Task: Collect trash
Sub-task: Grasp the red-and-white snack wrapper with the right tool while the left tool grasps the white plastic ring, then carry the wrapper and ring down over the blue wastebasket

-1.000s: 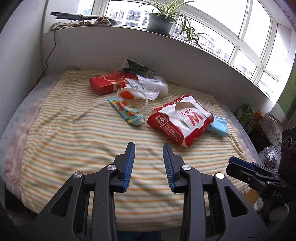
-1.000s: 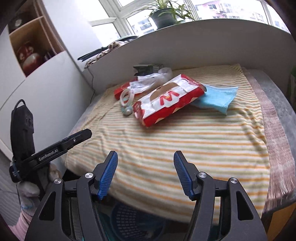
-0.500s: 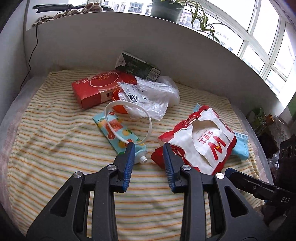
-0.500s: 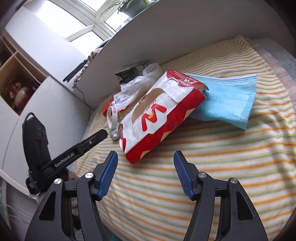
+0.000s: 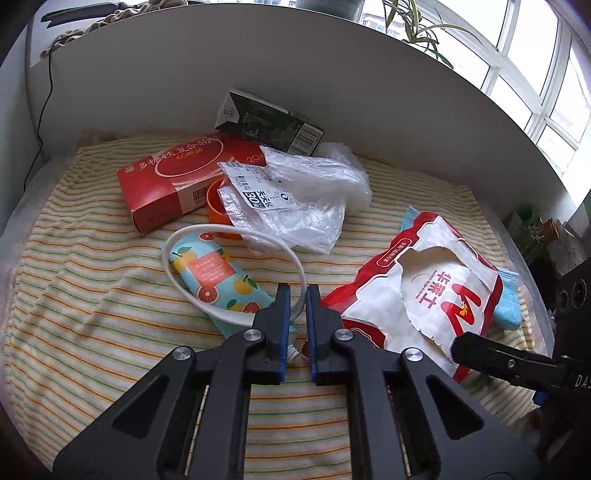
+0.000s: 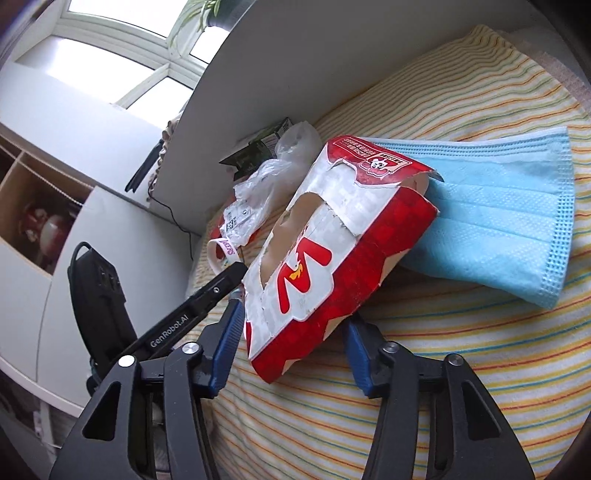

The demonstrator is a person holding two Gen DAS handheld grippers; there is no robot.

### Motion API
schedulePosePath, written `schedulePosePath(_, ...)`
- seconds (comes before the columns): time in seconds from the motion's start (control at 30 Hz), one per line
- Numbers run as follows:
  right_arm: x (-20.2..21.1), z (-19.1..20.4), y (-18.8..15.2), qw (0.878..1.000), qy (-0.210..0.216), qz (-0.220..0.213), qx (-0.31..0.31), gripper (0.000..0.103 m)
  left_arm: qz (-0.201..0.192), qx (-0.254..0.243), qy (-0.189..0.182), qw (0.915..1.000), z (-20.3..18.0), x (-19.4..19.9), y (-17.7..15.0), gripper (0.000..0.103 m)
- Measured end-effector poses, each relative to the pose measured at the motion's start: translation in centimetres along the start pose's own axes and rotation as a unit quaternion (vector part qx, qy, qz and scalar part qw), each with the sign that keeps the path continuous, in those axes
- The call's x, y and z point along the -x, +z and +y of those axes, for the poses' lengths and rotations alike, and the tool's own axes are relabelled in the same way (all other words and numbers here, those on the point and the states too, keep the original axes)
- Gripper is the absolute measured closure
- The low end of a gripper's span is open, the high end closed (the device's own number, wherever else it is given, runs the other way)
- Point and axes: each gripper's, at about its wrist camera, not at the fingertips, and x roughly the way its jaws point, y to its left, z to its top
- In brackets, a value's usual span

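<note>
Left gripper [image 5: 297, 295] clamped on thin white plastic ring [image 5: 236, 273], may slip; right gripper [image 6: 291, 325] closing around torn red-white tissue pack [image 6: 332, 251], flimsy wrapper could buckle.

A yellow striped blanket [image 5: 92, 314] covers the bed up to a curved white ledge wall [image 5: 184, 74]. Above it, white-framed windows [image 5: 535, 74] let in daylight behind a potted green plant [image 5: 417, 26]. A white cabinet [image 6: 110, 240] stands beside open wooden shelves [image 6: 29, 206], their contents blurred, perhaps ornaments.
</note>
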Motion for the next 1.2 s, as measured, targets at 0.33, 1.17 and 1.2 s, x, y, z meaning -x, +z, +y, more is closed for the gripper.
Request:
schedulePosePath(0.33,0.5,0.0,-0.1,1.000,0.003,-0.006,-0.003,0.085,-0.024,0.015,-0.015,0.9995,0.6,2.4,-0.1,0.102)
schedulePosePath(1.17,7.1,7.7,-5.1,0.980,-0.050,-0.068,0.183,0.096,-0.079,0.048,-0.054,0.9942,1.8,12.9,-6.0,0.102)
schedulePosePath(1.2,7.5,8.0,-5.5,0.978,-0.053,-0.068,0.191,0.096,-0.081,0.049,-0.055,0.9940,1.9,13.4,-6.3,0.102)
